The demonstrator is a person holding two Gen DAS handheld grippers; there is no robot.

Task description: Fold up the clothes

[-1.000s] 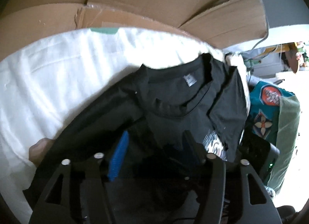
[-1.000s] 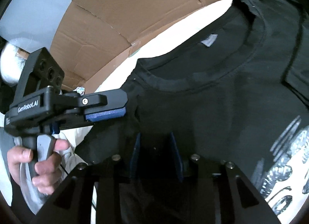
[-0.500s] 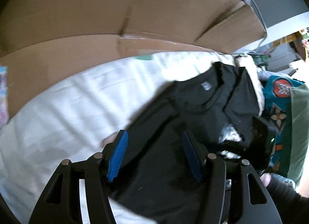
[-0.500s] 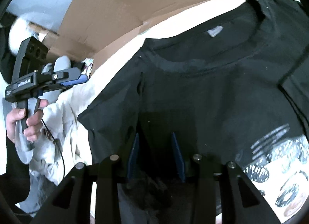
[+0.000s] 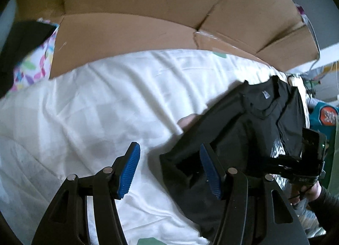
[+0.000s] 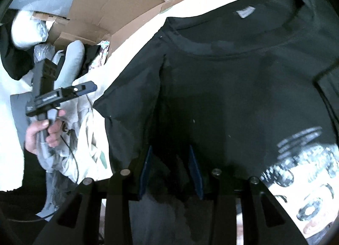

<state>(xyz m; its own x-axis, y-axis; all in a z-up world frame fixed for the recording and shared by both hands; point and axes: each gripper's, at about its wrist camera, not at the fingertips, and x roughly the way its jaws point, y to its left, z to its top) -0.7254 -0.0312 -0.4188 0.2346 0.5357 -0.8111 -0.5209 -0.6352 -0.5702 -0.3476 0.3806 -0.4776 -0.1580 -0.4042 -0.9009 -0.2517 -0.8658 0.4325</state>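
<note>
A black T-shirt (image 5: 243,130) with a grey neck label lies spread on a white sheet (image 5: 106,107), collar toward the cardboard. My left gripper (image 5: 169,168) is open over the sheet at the shirt's left sleeve; the sleeve's edge reaches in beside the right blue pad (image 5: 209,173). In the right wrist view the T-shirt (image 6: 233,97) fills the frame, a white print at lower right. My right gripper (image 6: 170,166) hangs low over its lower middle, pads apart, dark cloth between them. I see no pinch. The left gripper (image 6: 84,89) shows far left in a hand (image 6: 40,130).
Flattened cardboard (image 5: 148,12) stands behind the sheet. A colourful patterned cloth (image 5: 34,65) lies at the far left, a teal printed bag (image 5: 324,113) at the right edge. A heap of pale clothes (image 6: 84,139) sits left of the shirt, with pillows behind.
My left gripper has swung left, off the shirt's chest to the sleeve's edge over the white sheet. The right gripper has stayed over the shirt and tilted, showing more of the left side.
</note>
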